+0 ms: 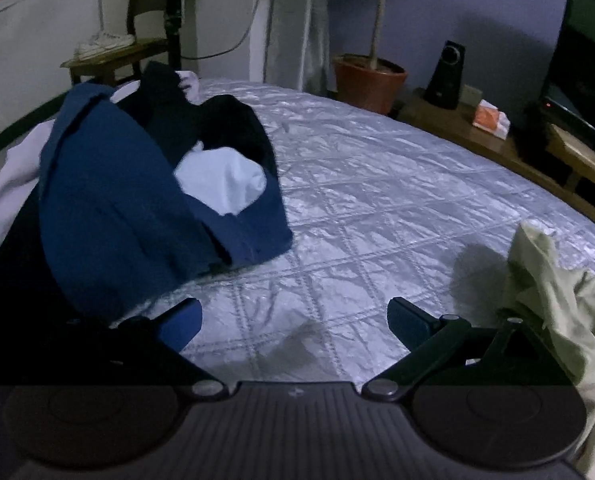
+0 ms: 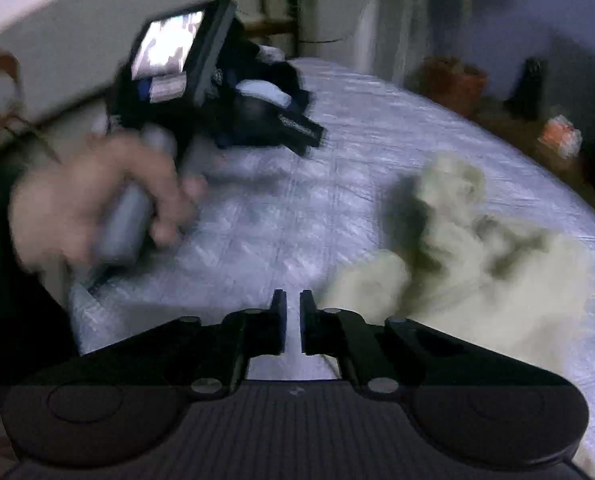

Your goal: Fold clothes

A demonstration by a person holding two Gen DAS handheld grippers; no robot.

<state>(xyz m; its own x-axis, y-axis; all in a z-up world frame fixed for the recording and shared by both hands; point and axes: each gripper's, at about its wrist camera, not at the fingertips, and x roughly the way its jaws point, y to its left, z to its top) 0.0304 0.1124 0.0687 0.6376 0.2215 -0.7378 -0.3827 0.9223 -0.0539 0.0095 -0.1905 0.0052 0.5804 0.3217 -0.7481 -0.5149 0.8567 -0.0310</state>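
Note:
A pale green garment (image 2: 477, 248) lies crumpled on the quilted bed (image 2: 337, 152), just right of my right gripper (image 2: 293, 320), whose jaws are nearly closed with a narrow gap and nothing between them. It also shows at the right edge of the left wrist view (image 1: 553, 292). My left gripper (image 1: 295, 320) is open and empty above the bare quilt (image 1: 377, 200). A pile of dark blue, black and white clothes (image 1: 145, 200) lies to its left. The right wrist view is blurred and shows the left gripper (image 2: 297, 128) held in a hand.
A potted plant (image 1: 369, 80), a speaker (image 1: 445, 76) and an orange packet (image 1: 491, 118) stand on a wooden ledge beyond the bed. A wooden chair with shoes (image 1: 109, 48) stands at the back left. A dark screen (image 1: 589, 60) is at the right.

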